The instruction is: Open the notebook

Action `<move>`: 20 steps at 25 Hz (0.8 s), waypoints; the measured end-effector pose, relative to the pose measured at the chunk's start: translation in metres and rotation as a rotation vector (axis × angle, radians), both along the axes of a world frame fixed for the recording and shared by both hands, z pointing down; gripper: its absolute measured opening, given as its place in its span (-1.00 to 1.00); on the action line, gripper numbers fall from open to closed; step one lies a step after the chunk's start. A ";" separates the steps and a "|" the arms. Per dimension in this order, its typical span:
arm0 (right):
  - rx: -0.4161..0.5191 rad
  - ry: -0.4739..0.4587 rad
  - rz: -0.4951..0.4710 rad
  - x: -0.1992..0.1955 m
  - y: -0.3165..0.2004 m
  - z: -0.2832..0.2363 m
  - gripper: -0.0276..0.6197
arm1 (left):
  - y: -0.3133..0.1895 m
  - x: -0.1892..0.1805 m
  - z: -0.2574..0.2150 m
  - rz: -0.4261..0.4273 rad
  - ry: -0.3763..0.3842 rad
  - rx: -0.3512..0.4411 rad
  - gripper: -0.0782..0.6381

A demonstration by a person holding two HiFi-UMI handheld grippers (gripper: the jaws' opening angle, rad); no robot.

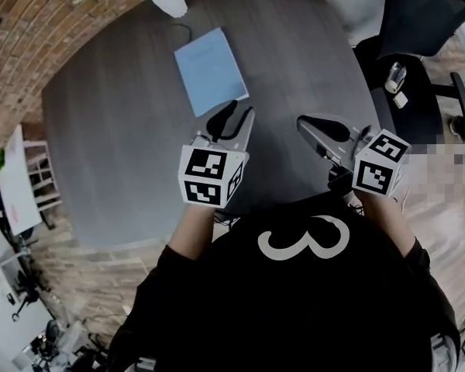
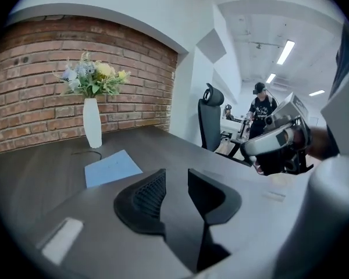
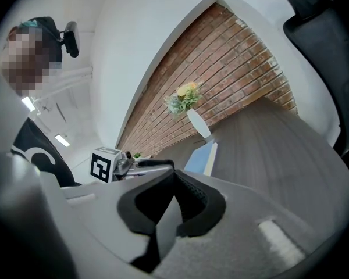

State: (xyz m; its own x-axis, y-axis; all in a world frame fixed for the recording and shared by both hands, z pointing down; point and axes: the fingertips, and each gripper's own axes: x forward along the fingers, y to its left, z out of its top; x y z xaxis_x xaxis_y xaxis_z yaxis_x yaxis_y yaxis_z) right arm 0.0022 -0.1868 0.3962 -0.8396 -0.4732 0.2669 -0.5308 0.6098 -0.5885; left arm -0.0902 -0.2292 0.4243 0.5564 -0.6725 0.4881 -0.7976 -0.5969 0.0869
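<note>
A red brick wall (image 2: 41, 92) backs the dark grey table (image 1: 116, 130); a black office chair (image 2: 211, 121) stands at its far right under white ceiling strip lights (image 2: 285, 51).

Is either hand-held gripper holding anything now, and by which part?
Nothing is held. The left hand-held gripper is open and empty, the right hand-held gripper shut on nothing; the notebook lies closed on the table.
</note>
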 end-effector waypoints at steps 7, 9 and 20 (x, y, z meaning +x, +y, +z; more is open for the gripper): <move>-0.051 0.004 0.064 0.021 -0.001 0.018 -0.91 | -0.026 0.001 0.031 -0.010 -0.165 0.030 -0.33; -0.067 -0.001 0.067 0.027 -0.002 0.023 -0.91 | -0.029 0.004 0.041 -0.015 -0.196 0.026 -0.28; -0.129 -0.020 0.014 0.042 -0.008 0.051 -0.91 | -0.044 -0.003 0.081 -0.117 -0.376 0.014 -0.14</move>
